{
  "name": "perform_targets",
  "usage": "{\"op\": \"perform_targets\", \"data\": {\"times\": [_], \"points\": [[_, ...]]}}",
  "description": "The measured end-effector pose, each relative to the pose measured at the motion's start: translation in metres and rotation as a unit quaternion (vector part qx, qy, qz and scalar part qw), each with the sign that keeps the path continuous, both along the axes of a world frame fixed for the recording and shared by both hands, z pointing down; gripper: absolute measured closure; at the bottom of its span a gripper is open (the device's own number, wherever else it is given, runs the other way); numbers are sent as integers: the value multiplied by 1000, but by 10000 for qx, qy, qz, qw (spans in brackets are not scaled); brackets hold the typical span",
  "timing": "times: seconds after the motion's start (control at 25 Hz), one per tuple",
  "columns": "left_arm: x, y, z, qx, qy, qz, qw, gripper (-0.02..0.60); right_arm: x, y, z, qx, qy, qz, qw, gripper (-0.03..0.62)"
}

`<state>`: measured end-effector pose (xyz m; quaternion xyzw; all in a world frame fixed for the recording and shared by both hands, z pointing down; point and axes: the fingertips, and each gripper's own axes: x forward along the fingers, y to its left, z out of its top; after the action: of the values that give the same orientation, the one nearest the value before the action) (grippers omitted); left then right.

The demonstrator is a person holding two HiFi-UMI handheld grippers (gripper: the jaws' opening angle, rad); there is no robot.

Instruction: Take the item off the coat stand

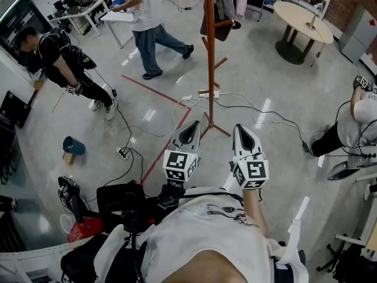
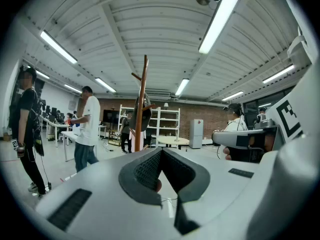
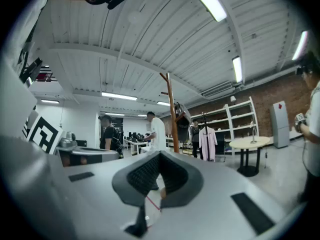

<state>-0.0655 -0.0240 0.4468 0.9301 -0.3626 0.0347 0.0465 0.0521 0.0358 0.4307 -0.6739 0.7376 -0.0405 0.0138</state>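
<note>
the dark hanging item (image 1: 222, 15), bag or garment i cannot tell, hangs from a peg high on the wooden coat stand (image 1: 210, 58), well apart from both grippers. cables (image 1: 247, 108) trail over the floor round the stand's feet, and a red tape line (image 1: 154, 89) runs beside them. a person in a white shirt (image 1: 145, 16) walks left of the stand; a round table (image 1: 302, 20) stands to its right. the left gripper (image 1: 189, 127) and right gripper (image 1: 242, 129) point level at the stand, each with jaws together on nothing.
</note>
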Motion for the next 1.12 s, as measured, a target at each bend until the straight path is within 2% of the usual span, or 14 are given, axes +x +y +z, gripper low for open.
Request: {"op": "perform_targets", "data": {"times": [0.68,1.12], "points": [[3,13,1,-78,-51,-180,9998,580,3,8,4,-74,-84,-119,9999,589],[24,24,16,-127,-116,-365,9992,580,16,11,6,-20,-70,-455,9989,589]]}}
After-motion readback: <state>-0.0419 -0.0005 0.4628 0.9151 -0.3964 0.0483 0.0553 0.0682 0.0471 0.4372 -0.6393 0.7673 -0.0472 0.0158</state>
